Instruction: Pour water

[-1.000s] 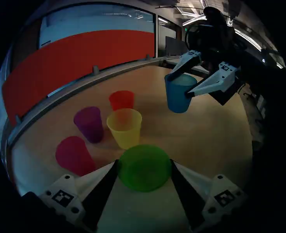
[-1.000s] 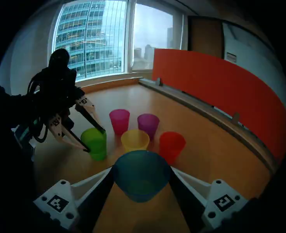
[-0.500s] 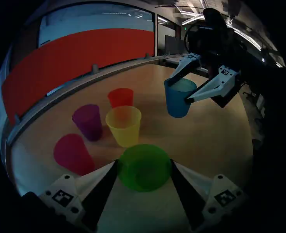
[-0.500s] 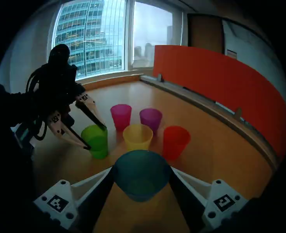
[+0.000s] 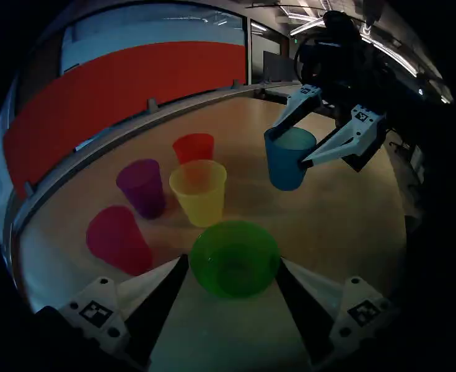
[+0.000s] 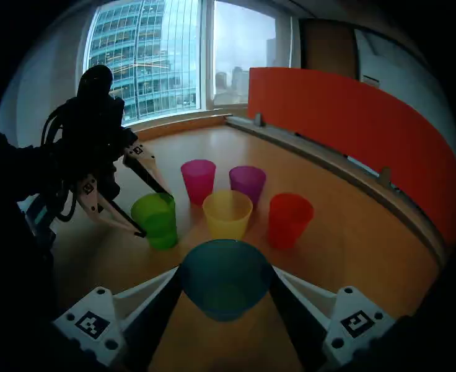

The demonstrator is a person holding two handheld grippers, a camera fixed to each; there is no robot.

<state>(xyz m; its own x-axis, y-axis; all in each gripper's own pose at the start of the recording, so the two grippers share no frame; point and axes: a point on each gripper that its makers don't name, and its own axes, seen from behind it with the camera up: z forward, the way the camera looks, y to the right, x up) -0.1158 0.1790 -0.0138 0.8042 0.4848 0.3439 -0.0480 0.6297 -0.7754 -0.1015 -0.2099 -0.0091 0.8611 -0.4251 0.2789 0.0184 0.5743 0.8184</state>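
Observation:
My left gripper (image 5: 233, 273) is shut on a green cup (image 5: 234, 258), held upright above the wooden table (image 5: 339, 211). My right gripper (image 6: 225, 297) is shut on a blue cup (image 6: 225, 287), also upright. In the left gripper view the blue cup (image 5: 288, 157) hangs at the upper right between the right gripper's fingers (image 5: 339, 137). The right gripper view shows the green cup (image 6: 156, 219) at the left, gripped by the left gripper (image 6: 152, 214) in a person's hand. I cannot tell whether either cup holds water.
Several cups stand on the table between the grippers: yellow (image 5: 198, 192), red (image 5: 193, 149), purple (image 5: 142, 187) and magenta (image 5: 118, 239). An orange partition (image 5: 122, 87) runs along the table's far edge. Large windows (image 6: 147, 56) stand behind the left gripper.
The green cup has tipped slightly toward the camera, showing more of its inside. In the right gripper view the standing cups have drifted right and up a little. Both grips are unchanged.

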